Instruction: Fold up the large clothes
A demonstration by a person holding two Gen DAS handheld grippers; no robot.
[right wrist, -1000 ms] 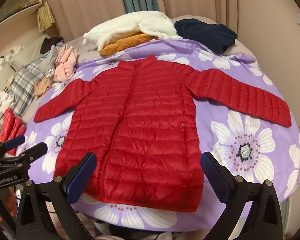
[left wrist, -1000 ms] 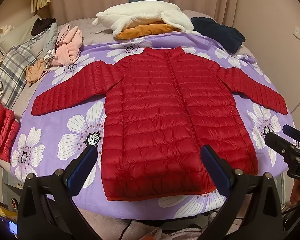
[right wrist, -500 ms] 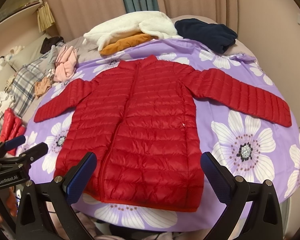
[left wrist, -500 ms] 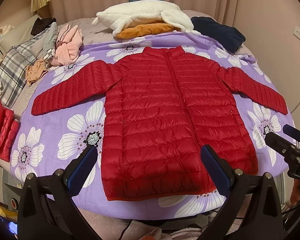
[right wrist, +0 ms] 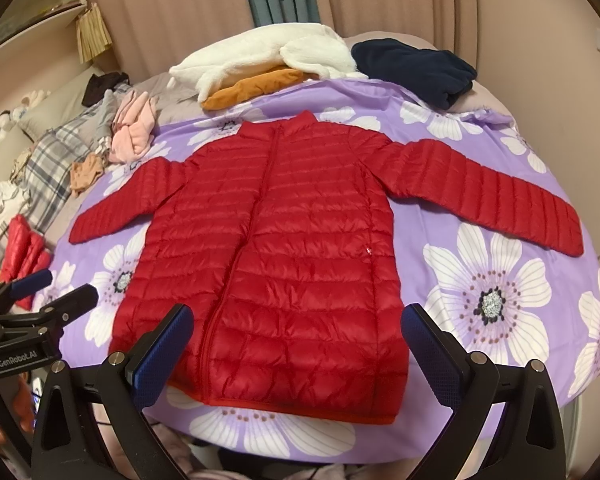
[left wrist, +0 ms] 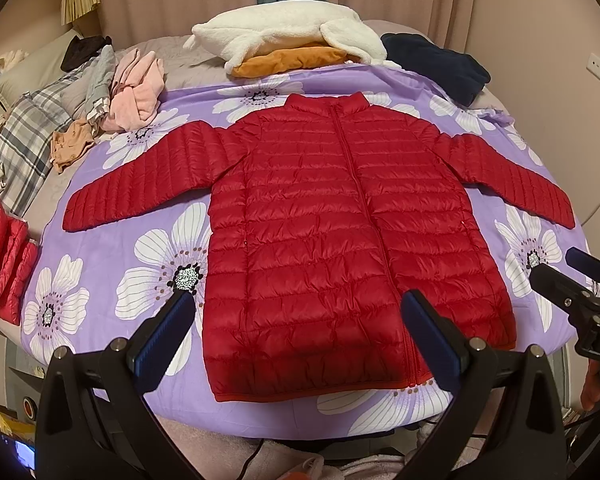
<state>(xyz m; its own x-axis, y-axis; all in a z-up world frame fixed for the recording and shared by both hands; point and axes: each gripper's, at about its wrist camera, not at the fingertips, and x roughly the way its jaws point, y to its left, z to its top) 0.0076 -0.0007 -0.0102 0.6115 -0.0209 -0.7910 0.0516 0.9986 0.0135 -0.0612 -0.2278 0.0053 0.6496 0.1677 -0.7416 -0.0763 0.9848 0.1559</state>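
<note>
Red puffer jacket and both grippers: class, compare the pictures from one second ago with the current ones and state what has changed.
Nothing visibly changed. The red puffer jacket lies flat, zipped, sleeves spread on the purple floral sheet. The left gripper and right gripper hover open at the hem, holding nothing.

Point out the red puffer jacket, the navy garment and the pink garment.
red puffer jacket (left wrist: 324, 240): left wrist view, on the chest panel beside the zip.
navy garment (right wrist: 412, 66): right wrist view, on the middle of its folded bulk.
pink garment (left wrist: 138, 92): left wrist view, on the middle of the crumpled heap.
</note>
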